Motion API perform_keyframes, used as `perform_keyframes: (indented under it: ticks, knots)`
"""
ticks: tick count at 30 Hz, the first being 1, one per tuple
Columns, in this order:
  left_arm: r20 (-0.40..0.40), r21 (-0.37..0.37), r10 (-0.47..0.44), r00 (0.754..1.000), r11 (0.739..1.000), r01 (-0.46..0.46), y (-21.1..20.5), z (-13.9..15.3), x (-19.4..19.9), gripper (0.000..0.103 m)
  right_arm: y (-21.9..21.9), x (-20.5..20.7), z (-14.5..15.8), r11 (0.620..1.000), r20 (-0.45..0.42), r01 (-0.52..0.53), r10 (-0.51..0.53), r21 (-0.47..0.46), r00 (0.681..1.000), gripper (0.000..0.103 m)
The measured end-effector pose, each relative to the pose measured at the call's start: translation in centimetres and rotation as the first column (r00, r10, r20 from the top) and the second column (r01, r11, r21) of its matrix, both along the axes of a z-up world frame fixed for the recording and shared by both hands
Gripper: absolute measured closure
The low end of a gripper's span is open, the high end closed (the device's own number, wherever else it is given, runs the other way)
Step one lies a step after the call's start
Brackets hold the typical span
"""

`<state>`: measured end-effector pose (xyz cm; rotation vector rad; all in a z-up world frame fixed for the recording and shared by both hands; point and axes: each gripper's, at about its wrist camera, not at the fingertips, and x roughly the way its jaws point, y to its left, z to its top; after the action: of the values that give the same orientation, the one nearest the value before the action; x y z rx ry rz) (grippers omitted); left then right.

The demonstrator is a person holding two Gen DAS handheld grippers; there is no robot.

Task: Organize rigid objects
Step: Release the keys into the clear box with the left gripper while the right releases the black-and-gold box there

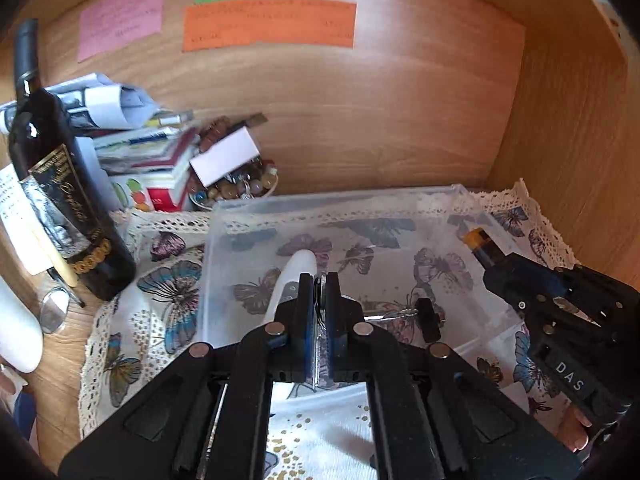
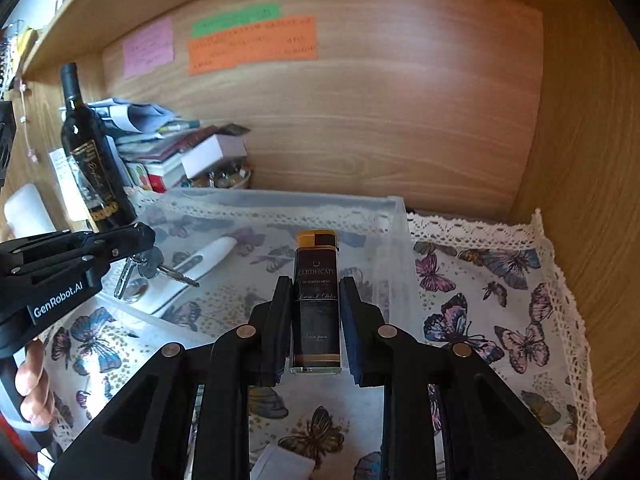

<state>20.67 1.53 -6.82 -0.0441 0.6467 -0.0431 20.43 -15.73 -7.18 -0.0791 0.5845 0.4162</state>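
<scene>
Right wrist view showed a lighter [image 2: 317,304] clamped between the two fingers of the right hand-held gripper [image 2: 315,322]. It was a slim dark rectangular body with fine pale lettering, a yellow and black cap at the far end and a clear base at the near end. Its long axis ran along the fingers, cap pointing away toward the back wall of the shelf. It hung over the right part of a clear plastic bin [image 2: 396,216], above the bin's floor.

Inside that bin, toward its left side, lay a white spoon-like piece [image 2: 212,252], angled with one end toward the bin's far wall. Over the bin's left part, the left hand-held gripper [image 2: 132,240] was closed on a bunch of keys [image 2: 160,266]; one key blade stuck out toward the lighter. From the left wrist view, the fingers sat pressed nearly together on a thin metal part.

The bin stood on a butterfly-print cloth [image 2: 500,312] with a lace edge, which spread out right of the bin. Left of the bin stood a dark wine bottle [image 2: 90,156], upright. Behind the bin's left corner sat a stack of books and papers [image 2: 160,148] and a bowl of beads [image 1: 240,188]. On the back wall above the bin were pink, green and orange paper notes [image 2: 252,46].
</scene>
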Motion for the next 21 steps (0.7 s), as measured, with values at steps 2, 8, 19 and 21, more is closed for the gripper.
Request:
perform_keyframes:
  ticks: [2, 8, 19, 21]
  knots:
    - [-0.009, 0.009, 0.001, 1.0, 1.0, -0.001, -0.3, -0.3, 0.4, 0.099, 0.1, 0.4, -0.3, 1.0, -0.013, -0.001, 0.001, -0.004, 1.0, 0.081]
    - [-0.028, 0.027, 0.001, 1.0, 1.0, 0.0, -0.7, -1.1, 1.1, 0.099, 0.3, 1.0, -0.9, 1.0, -0.038, -0.001, 0.0, -0.018, 0.999, 0.082]
    - [-0.004, 0.06, 0.003, 1.0, 0.998, -0.003, -1.0, -0.2, 0.2, 0.081, 0.5, 0.5, -0.6, 1.0, -0.034, -0.008, 0.007, -0.027, 0.999, 0.076]
    - [0.013, 0.066, 0.01, 1.0, 0.998, -0.011, -1.0, 0.2, -0.4, 0.066, 0.4, 0.1, -0.2, 1.0, -0.02, -0.006, 0.005, -0.026, 1.0, 0.07]
